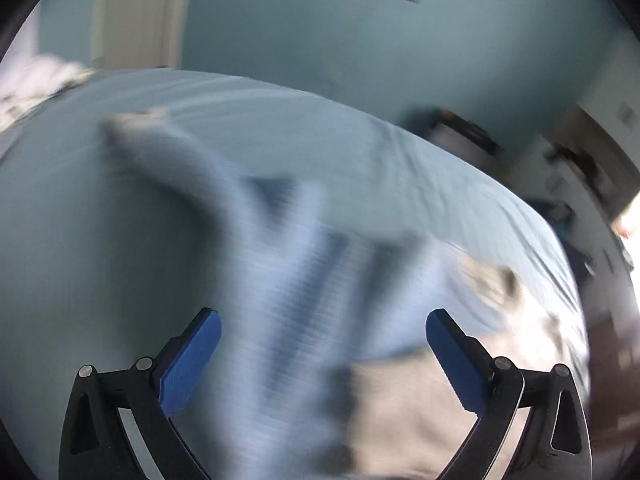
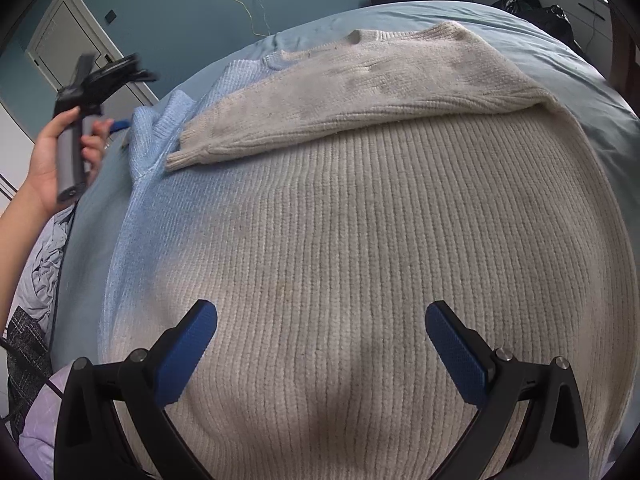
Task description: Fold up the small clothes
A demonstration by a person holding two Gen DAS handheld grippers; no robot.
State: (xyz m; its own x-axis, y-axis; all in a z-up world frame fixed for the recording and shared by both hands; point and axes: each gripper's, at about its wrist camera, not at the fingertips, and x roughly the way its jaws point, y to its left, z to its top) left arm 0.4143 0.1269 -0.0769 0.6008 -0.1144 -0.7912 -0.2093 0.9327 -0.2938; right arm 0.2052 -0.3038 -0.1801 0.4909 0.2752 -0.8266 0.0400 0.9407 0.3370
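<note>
A knitted sweater, cream fading to light blue on its left side, lies flat on a blue bed. Its right sleeve is folded across the chest. My right gripper is open just above the sweater's lower body, holding nothing. My left gripper is open and empty; its view is motion-blurred and shows the sweater's blue side with the left sleeve stretched out away from it. The left gripper also shows in the right wrist view, held in a hand beside the sweater's left edge.
A teal wall and a white door stand behind the bed. Crumpled bedding lies off the bed's left side. Dark bags and white cabinets sit at the back right.
</note>
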